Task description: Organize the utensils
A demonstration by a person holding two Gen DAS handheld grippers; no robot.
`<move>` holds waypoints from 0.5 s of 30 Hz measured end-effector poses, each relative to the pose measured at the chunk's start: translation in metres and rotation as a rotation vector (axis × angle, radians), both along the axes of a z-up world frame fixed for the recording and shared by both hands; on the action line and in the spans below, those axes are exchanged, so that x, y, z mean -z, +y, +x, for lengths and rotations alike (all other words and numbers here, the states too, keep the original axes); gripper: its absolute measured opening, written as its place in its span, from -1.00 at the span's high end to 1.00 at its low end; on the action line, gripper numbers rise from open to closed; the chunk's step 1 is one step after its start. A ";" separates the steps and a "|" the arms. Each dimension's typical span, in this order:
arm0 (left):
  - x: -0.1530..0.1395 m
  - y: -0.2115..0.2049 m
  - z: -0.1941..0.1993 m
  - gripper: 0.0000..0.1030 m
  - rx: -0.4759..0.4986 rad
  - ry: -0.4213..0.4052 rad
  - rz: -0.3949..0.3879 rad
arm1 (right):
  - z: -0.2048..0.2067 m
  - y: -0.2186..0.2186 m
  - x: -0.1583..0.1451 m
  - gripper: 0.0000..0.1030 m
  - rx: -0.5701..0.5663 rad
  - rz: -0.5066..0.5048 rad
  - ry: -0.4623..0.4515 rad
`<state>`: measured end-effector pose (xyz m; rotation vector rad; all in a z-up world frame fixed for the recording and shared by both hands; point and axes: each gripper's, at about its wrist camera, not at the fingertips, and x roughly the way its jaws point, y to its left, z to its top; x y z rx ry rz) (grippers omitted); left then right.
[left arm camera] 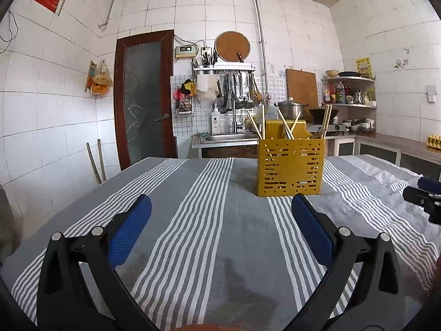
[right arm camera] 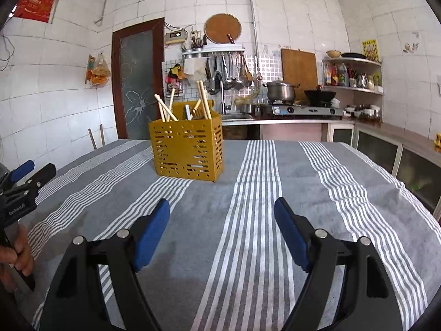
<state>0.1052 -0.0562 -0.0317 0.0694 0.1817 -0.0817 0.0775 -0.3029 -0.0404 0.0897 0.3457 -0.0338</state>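
The yellow utensil holder [left arm camera: 290,167] is standing upright on the striped worktop [left arm camera: 209,220], chopsticks [right arm camera: 165,109] leaning inside. Both the left hand-held gripper [left arm camera: 222,207] and the right hand-held gripper [right arm camera: 222,212] are gaping wide, gripping nothing. Approach the chopsticks from above, closing only around one bundle.

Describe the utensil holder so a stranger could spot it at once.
Start at the table under the grey-and-white striped cloth. On it stands the yellow utensil holder, the only thing on the cloth: a slotted box with pale wooden chopsticks sticking out.
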 end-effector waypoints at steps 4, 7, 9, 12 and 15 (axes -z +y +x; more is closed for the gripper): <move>0.000 -0.003 0.001 -0.91 0.005 0.007 0.011 | 0.003 -0.003 0.002 -0.49 0.007 0.017 0.012; 0.001 -0.004 0.002 -0.91 0.008 0.010 0.017 | 0.002 -0.002 0.002 -0.49 0.008 0.016 0.010; 0.000 -0.005 0.002 -0.91 0.011 0.016 0.019 | 0.001 -0.001 0.003 -0.49 0.009 0.013 0.007; 0.001 -0.005 0.003 -0.91 0.011 0.021 0.016 | 0.000 0.000 0.003 -0.49 0.009 0.006 0.004; 0.001 -0.004 0.003 -0.91 0.012 0.023 0.014 | 0.000 0.002 0.003 -0.49 0.009 0.000 0.004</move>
